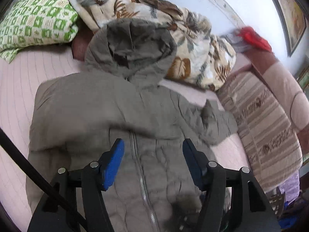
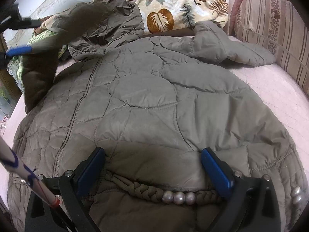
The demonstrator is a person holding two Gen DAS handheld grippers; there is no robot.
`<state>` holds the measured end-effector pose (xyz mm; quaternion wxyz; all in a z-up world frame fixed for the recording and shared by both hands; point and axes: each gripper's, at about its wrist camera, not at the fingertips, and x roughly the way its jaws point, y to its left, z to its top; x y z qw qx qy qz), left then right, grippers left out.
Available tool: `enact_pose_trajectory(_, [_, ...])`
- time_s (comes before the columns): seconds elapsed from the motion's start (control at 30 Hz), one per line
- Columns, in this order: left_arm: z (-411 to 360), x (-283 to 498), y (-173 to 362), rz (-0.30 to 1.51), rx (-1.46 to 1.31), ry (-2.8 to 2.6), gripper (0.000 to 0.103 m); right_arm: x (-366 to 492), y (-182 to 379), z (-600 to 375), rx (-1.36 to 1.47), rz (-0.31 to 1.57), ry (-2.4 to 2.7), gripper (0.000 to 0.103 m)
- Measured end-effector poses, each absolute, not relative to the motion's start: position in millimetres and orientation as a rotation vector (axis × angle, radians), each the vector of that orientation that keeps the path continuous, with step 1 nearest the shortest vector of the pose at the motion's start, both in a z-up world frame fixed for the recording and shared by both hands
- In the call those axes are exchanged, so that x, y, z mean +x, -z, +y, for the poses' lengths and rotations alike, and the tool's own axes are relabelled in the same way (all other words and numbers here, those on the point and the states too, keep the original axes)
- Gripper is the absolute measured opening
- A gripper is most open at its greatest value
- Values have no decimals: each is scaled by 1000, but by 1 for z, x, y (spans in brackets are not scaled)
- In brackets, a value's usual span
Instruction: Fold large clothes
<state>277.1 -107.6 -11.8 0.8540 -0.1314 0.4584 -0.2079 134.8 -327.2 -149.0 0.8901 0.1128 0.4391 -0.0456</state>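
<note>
The grey quilted jacket [image 2: 154, 104] lies zip-up across the pink bed [image 2: 270, 89], filling mid-frame, one sleeve seemingly thrown over its chest, while the left claw [image 1: 153, 162] hovers spread and empty and the right claw [image 2: 153, 166] rests spread by the hem, pinning nothing.

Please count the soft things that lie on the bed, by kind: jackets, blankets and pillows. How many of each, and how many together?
Jacket, grey-brown, quilted, hooded: 1
Leaf-print blanket: 1
Green-and-white patterned pillow: 1
Total: 3
</note>
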Motion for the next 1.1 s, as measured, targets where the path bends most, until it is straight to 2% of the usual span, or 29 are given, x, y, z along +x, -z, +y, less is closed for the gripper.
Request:
enact_pose_trajectory(0.13, [-88,231,26,934,-172,276,70,132,146,-332,267,903,79,102])
enact_pose_trajectory(0.37, [-62,182,70,832,37,5,70,120,122,-349,428,854,32,102])
enact_pose_trajectory(0.43, [-53,180,86,861,53,-13,70,127,111,-359,496,842,20,102])
enact_pose_trajectory(0.67, [-36,176,119,870,-24,25,70,238,115,-373,527,927,77,88])
enact_pose_trajectory(0.77, [-32,177,135,888,-43,28,70,290,129,-375,553,961,125,88])
enact_pose_trajectory(0.8, [-31,176,136,884,-48,30,70,302,134,-378,564,973,145,83])
enact_pose_trajectory(0.83, [-31,175,135,876,-48,32,71,315,139,-379,575,987,177,73])
enact_pose_trajectory(0.87, [-31,175,136,873,-46,36,73,320,143,-381,578,998,190,40])
enact_pose_trajectory(0.9, [-32,174,137,872,-44,40,75,325,145,-384,594,1008,182,31])
enact_pose_trajectory(0.97, [-34,175,141,874,-33,40,76,322,145,-392,619,1000,191,26])
enact_pose_trajectory(1.07, [-34,172,142,868,-28,38,76,315,143,-397,546,1020,214,26])
enact_pose_trajectory(1.1, [-33,171,142,864,-34,40,76,312,139,-399,537,1022,204,30])
